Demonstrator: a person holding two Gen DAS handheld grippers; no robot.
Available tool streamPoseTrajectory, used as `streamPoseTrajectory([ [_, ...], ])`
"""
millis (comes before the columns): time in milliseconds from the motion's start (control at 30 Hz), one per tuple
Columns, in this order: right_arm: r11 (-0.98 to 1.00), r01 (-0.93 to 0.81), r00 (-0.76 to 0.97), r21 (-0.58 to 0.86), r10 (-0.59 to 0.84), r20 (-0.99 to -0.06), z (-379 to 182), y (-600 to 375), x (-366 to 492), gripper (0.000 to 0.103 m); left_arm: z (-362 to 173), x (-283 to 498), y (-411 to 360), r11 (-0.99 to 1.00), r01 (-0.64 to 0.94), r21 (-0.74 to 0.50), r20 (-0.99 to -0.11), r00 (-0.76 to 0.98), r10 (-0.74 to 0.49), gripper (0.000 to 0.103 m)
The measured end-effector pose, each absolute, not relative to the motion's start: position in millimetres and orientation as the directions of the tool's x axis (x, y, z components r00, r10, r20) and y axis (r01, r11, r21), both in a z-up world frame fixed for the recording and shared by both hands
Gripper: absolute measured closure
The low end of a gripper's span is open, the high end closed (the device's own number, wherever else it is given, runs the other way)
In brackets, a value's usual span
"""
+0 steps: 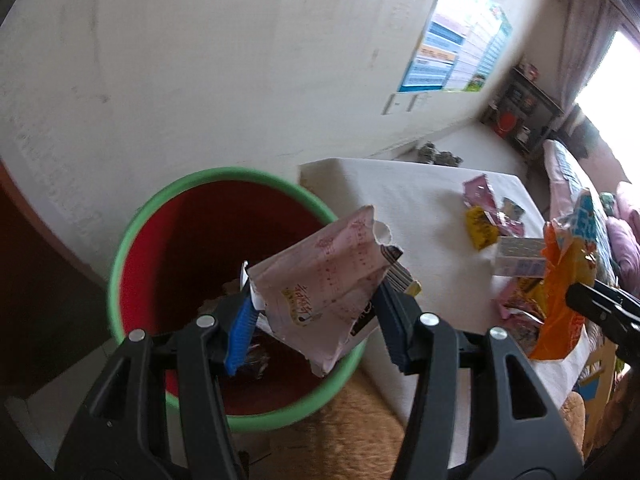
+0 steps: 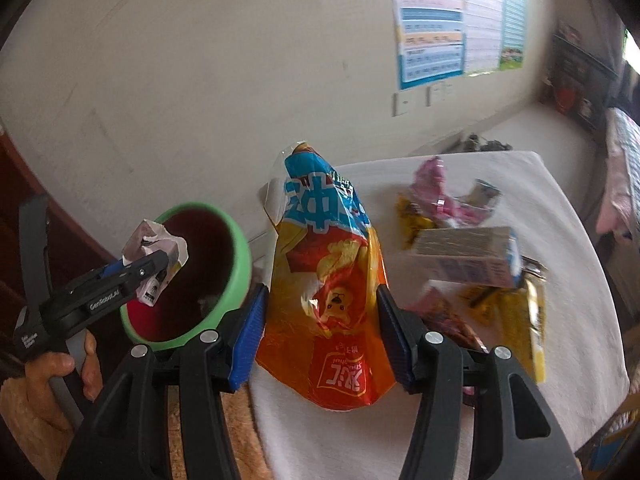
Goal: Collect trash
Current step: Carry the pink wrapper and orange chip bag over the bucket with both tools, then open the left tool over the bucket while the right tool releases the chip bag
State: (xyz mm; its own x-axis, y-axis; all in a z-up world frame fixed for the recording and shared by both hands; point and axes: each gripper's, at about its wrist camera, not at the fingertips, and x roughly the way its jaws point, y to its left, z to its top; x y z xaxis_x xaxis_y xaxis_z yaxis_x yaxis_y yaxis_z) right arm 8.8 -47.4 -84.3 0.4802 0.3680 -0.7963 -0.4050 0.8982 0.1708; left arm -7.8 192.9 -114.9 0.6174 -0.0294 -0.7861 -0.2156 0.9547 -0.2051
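My left gripper (image 1: pixel 316 320) is shut on a pale pink torn wrapper (image 1: pixel 324 280), holding it over the mouth of a red bin with a green rim (image 1: pixel 132 232). From the right wrist view that same gripper (image 2: pixel 154 268) hangs at the bin's near rim (image 2: pixel 240 256) with the pink wrapper (image 2: pixel 156 240) sticking up. My right gripper (image 2: pixel 320 332) is shut on an orange and blue chip bag (image 2: pixel 328 280), upright above the white table (image 2: pixel 520 400). This bag (image 1: pixel 568 288) shows at the right of the left wrist view.
Several wrappers lie on the table: a pink one (image 2: pixel 436 188), yellow ones (image 2: pixel 532 320), and a small carton (image 2: pixel 468 256). A hand (image 2: pixel 60 372) grips the left tool's handle. A poster (image 2: pixel 452 20) hangs on the wall behind. Trash lies at the bin's bottom (image 1: pixel 224 292).
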Motion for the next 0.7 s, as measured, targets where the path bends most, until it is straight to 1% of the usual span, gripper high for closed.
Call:
streamPoseTrajectory([
  [433, 0.823, -0.531, 0.395, 0.200, 0.450, -0.801, -92.8, 24.6, 13.7, 0.050, -129.0, -26.4, 250.7, 0.920, -0.342, -0.189, -0.808, 0.588, 0.052, 0.051],
  [700, 0.782, -0.574, 0.338, 0.243, 0.497, -0.799, -97.4, 62.9, 29.3, 0.050, -133.4, -28.9, 261.2, 0.909, -0.373, -0.184, -0.815, 0.575, 0.070, 0.051],
])
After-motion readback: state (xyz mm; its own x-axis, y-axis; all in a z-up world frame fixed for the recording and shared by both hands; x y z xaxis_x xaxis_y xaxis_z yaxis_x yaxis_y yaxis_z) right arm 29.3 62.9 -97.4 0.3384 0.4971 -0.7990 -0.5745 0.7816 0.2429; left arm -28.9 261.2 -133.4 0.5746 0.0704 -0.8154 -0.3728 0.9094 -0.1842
